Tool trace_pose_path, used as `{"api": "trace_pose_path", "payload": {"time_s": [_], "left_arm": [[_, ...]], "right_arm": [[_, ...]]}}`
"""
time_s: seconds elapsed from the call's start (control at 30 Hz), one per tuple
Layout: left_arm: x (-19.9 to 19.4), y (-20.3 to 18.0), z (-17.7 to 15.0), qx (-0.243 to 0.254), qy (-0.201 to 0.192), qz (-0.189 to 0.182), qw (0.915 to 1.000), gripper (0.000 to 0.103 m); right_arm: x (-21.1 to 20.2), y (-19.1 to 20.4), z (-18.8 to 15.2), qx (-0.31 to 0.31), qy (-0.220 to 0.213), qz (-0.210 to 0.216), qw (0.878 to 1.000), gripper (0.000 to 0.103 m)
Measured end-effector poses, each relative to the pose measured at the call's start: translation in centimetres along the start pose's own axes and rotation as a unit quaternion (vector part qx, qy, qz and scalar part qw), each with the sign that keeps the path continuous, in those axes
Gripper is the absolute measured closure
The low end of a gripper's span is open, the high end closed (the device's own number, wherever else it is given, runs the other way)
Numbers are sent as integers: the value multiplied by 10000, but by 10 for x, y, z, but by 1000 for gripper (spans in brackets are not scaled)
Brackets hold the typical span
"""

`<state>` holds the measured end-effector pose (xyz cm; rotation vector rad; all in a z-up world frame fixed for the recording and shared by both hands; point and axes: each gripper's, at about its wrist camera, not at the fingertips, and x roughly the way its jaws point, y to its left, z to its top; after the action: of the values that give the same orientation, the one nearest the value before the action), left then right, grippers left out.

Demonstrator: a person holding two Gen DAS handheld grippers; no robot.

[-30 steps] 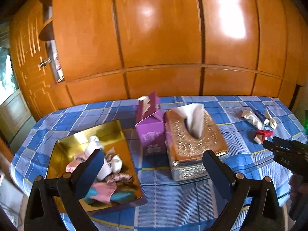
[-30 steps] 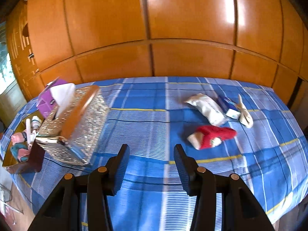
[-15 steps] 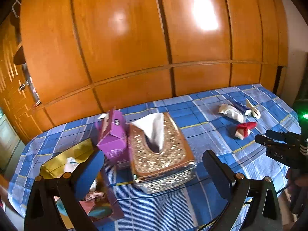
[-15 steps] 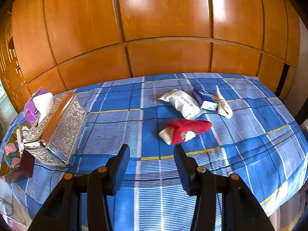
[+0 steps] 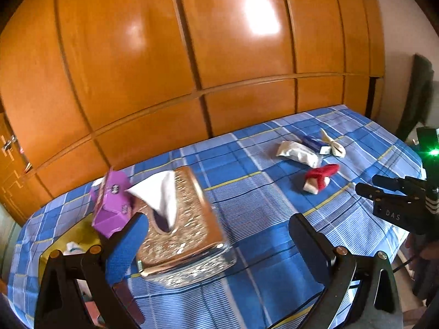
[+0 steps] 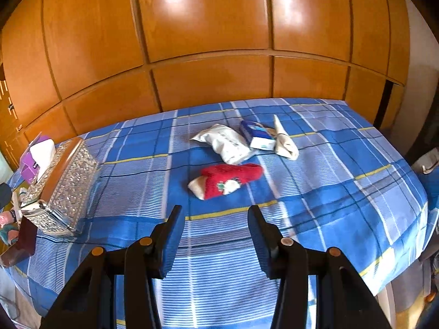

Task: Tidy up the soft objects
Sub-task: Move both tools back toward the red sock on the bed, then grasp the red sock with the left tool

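A red sock with a white toe [image 6: 225, 181] lies on the blue checked cloth, a short way beyond my right gripper [image 6: 215, 213], which is open and empty. Behind the sock lie a white pouch [image 6: 225, 144], a blue-and-white tissue packet [image 6: 258, 135] and a cream sock [image 6: 284, 139]. My left gripper [image 5: 219, 224] is open and empty above the ornate tissue box [image 5: 181, 224]. From the left wrist view the red sock [image 5: 321, 176] sits far right, and the right gripper [image 5: 378, 186] shows at the right edge. The gold tray [image 5: 79, 233] holds several small soft items, mostly hidden.
A purple carton [image 5: 112, 200] stands against the tissue box's left side. Glossy wooden wardrobe doors [image 6: 205, 41] rise right behind the table. The table's right edge [image 6: 422, 200] drops off near the cream sock. In the right wrist view the tissue box [image 6: 65, 183] is at far left.
Both views have swung to the right. The red sock now sits centred before the right gripper, and the tray has slid to the left gripper's bottom-left corner. Both jaws keep their opening.
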<state>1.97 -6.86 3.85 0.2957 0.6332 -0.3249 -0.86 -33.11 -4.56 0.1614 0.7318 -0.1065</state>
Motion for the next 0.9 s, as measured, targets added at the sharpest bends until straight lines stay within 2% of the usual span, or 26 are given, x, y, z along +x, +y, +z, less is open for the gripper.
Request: {"api": "trace_pose_path", "payload": {"time_s": [0.37,0.5,0.63,0.9], "left_arm": [[42,-60,22,415,233,-688,9965,2],[72,-91,27,632,514,-1059,9910,17],[103,-120,31,751,726,-1360,9852,23],[168,-167,45,1183,1016,-1482,9766,25]], "right_arm": [[0,-42,-12,427,171,-393,9982,55],[3,-48,-15,490,189,-394,9978,55],[6,-57,-19,621,235,-398,9970,55],[15,-75,-26,926,382,-409,9941,55]]}}
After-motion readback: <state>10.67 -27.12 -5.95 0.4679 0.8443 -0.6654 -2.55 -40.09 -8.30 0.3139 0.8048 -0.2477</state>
